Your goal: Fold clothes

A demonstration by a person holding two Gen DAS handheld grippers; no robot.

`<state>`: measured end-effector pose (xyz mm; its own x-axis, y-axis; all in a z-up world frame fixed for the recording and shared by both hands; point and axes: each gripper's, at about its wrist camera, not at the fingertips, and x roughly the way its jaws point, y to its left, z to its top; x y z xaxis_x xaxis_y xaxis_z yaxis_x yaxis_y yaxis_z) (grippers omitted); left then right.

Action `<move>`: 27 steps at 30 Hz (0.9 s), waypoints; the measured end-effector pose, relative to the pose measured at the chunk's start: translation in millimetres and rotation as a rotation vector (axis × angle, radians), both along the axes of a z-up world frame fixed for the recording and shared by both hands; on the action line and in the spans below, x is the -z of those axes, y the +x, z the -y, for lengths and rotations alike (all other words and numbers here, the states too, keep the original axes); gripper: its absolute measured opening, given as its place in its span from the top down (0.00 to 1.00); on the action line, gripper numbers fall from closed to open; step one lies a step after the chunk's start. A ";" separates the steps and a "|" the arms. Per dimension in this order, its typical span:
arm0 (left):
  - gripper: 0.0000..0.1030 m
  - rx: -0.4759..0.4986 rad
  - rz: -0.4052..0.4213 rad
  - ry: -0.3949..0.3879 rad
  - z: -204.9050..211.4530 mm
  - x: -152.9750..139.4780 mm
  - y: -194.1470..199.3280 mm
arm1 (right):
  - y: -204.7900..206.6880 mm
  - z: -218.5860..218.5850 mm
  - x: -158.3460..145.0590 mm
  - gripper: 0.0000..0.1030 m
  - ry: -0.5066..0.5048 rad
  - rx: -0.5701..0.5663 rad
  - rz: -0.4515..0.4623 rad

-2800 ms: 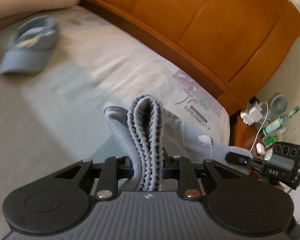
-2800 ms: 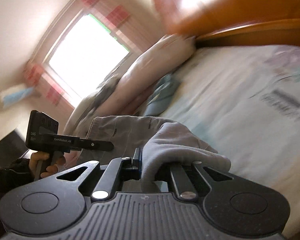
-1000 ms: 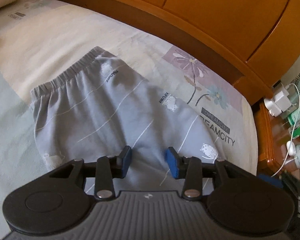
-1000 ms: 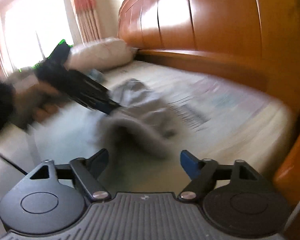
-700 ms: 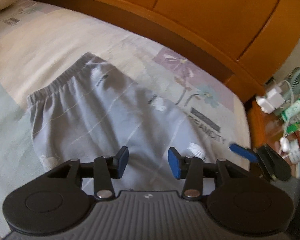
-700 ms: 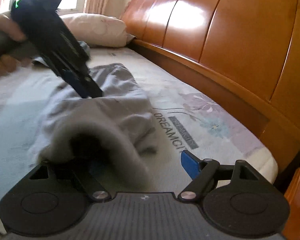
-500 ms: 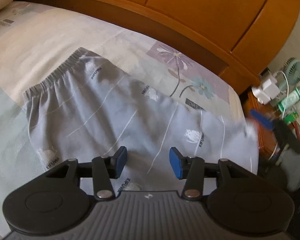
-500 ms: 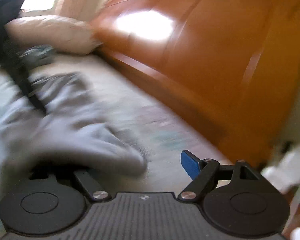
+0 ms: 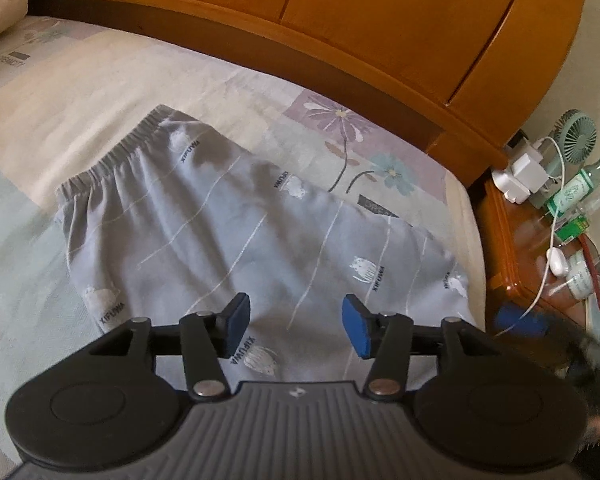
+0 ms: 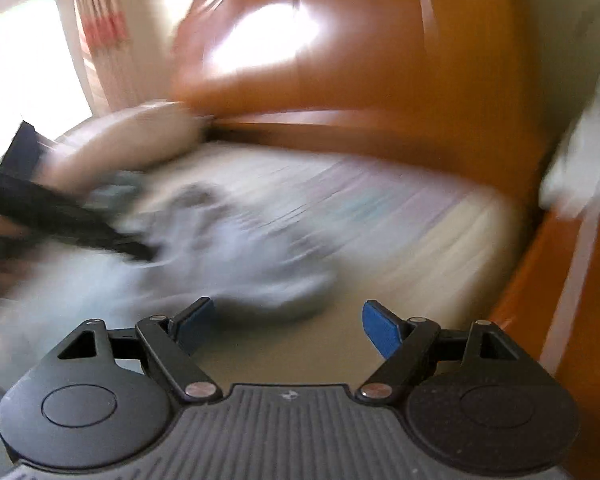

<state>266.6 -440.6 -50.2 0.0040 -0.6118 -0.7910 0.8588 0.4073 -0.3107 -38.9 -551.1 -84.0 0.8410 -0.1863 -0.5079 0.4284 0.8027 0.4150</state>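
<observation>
The left gripper (image 9: 296, 330) hovered with jaws apart over the grey printed cotton trousers (image 9: 228, 228), near the orange wooden headboard (image 9: 340, 12); the right gripper (image 10: 288, 328) was also spread, empty.

1. The grey printed fabric pants (image 9: 236, 236), spread flat on the floral bedsheet (image 9: 100, 88), carry the repeated dark word "XIPUWA" beside small white animal figures, seen upside down near the waistband and along the legs.
2. Right of the pants, a dark label (image 9: 376, 209) on the sheet is partly covered and unreadable.
3. The right wrist view is too blurred to read.
</observation>
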 end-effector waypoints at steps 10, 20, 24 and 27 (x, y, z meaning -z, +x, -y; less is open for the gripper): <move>0.46 -0.006 0.011 0.000 -14.7 -13.6 -12.7 | 59.1 -6.2 34.8 0.18 0.118 -0.154 0.122; 0.45 -0.022 0.019 0.003 -25.5 -22.4 -21.0 | 52.5 -20.9 41.1 0.88 0.290 -0.234 0.145; 0.44 0.005 0.031 0.011 -22.7 -21.9 -28.3 | 42.2 -20.8 47.4 0.88 0.415 -0.224 0.141; 0.44 0.016 0.043 0.020 -20.6 -19.2 -33.0 | 29.8 -18.5 43.9 0.80 0.426 -0.216 0.125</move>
